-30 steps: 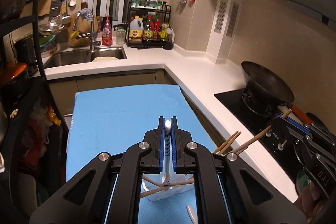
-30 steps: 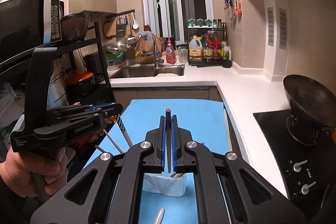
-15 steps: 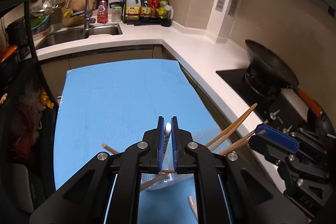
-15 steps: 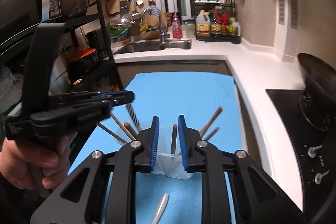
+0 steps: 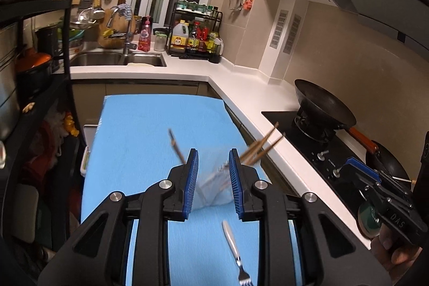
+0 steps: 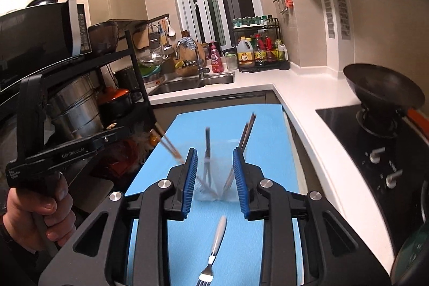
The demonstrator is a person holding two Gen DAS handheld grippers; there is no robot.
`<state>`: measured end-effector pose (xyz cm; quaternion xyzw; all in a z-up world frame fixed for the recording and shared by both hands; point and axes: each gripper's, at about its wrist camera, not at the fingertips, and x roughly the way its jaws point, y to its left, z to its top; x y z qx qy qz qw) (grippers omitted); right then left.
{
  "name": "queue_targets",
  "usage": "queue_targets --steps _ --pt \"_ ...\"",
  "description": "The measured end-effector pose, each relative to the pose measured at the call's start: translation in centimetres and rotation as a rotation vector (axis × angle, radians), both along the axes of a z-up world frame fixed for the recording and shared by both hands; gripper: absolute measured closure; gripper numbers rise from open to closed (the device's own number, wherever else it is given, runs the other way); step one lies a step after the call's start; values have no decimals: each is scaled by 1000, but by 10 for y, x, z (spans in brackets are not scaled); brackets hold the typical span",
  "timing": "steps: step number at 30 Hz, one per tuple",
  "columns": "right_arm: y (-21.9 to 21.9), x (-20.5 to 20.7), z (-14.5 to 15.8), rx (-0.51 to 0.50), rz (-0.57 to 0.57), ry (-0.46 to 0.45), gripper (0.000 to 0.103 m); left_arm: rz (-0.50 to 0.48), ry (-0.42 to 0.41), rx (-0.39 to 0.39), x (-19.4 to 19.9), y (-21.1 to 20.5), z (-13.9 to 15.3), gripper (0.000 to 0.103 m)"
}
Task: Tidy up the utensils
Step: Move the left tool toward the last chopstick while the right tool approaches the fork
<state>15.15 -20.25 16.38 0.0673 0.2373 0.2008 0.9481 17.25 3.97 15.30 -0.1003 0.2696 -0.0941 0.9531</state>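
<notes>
Both my grippers have jaws spread, holding nothing: left gripper (image 5: 213, 178), right gripper (image 6: 214, 177). Clear cup (image 6: 214, 178) sits on blue mat (image 6: 265, 130), blurred, with chopsticks (image 6: 245, 134) leaning out and probably a fork inside. White-handled fork (image 6: 214, 245) lies flat on the mat, near side of cup

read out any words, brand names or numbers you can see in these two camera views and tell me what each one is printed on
"GenRobot.AI": on the side of the black handheld left gripper, seen in the right wrist view.
"DAS": on the black body of the handheld right gripper, seen in the left wrist view.
Small white print on the left gripper's grip end: too small to read.
Labels on the yellow-labelled oil jug and the pink dish soap bottle: too blurred to read.
Markings beside the stove knobs: unreadable.
</notes>
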Motion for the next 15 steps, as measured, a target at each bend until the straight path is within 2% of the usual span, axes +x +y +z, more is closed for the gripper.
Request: queue_targets --steps 3,5,8,11,15 --pt "-3 -18 -31 27 6 47 74 14 18 -10 -29 -2 -24 82" --pt "-3 -25 -58 63 9 115 73 21 39 -20 -46 -4 -45 87" --pt "-2 -40 -103 115 0 209 73 47 74 -13 -74 -8 -78 88" --pt "-5 -53 -152 216 -50 311 73 90 137 -35 -101 -9 -117 88" --pt "-1 -61 -205 299 -95 418 73 172 155 6 -128 -10 -161 88"
